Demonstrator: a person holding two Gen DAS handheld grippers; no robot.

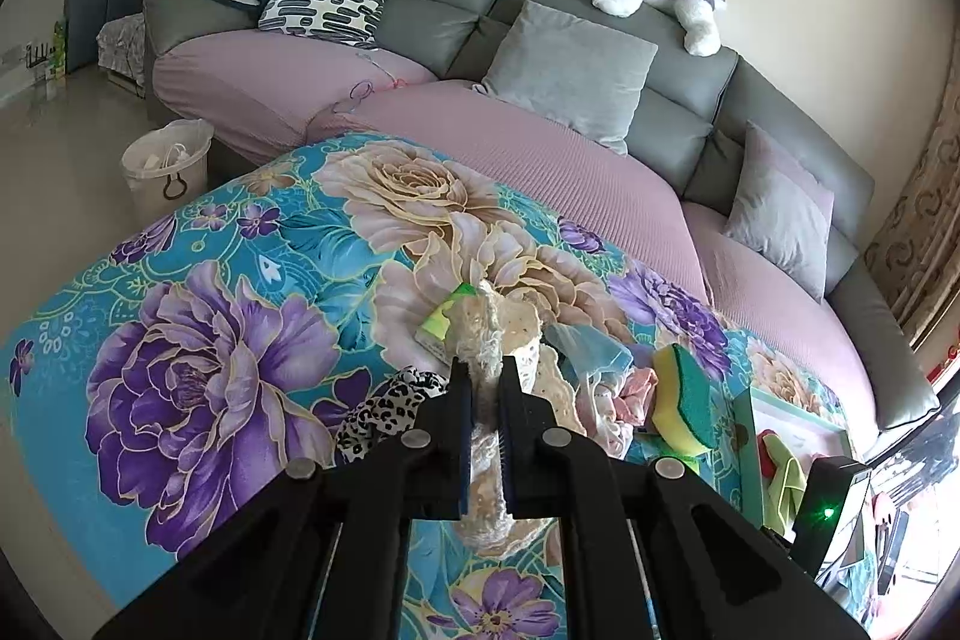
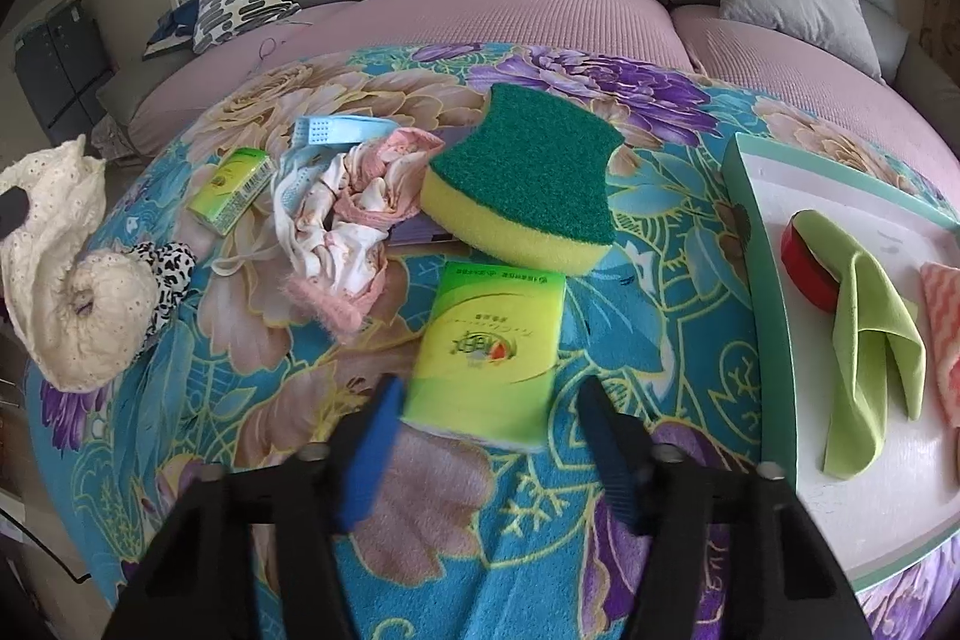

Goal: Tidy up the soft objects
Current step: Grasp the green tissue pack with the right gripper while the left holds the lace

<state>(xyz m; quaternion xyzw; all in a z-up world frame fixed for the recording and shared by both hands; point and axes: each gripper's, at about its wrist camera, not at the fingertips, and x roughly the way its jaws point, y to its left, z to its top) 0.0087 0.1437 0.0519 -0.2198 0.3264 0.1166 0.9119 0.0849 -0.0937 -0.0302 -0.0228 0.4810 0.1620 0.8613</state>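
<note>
left fingers [image 1: 462, 436]: pressed together on the cream lace cloth [image 1: 489, 340], which hangs bunched from them, lifted off the floral cover [image 1: 210, 340]; the left gripper [image 1: 483, 370] is well left of the tray.
right fingers [image 2: 372, 454]: standing apart on either side of the near end of the large tissue pack [image 2: 489, 346]; no pad visibly presses it, so the right gripper [image 2: 486, 400] holds nothing yet.
landmark: the green-rimmed tray [image 2: 744, 196], at the right edge of the cover.
done: inside the tray lie a green cloth [image 2: 864, 340], a red item [image 2: 807, 268] partly under it, and a pink patterned cloth [image 2: 942, 316].
left, just left of the tray: the sponge [image 2: 528, 172] and the large tissue pack.
left, further left of the tray: the pink-and-white garment [image 2: 354, 220], a blue strap [image 2: 336, 130], the small tissue pack [image 2: 237, 187], a leopard-print scrunchie [image 2: 171, 274].
progress: my guess is under halfway; three in, about seven out.
</note>
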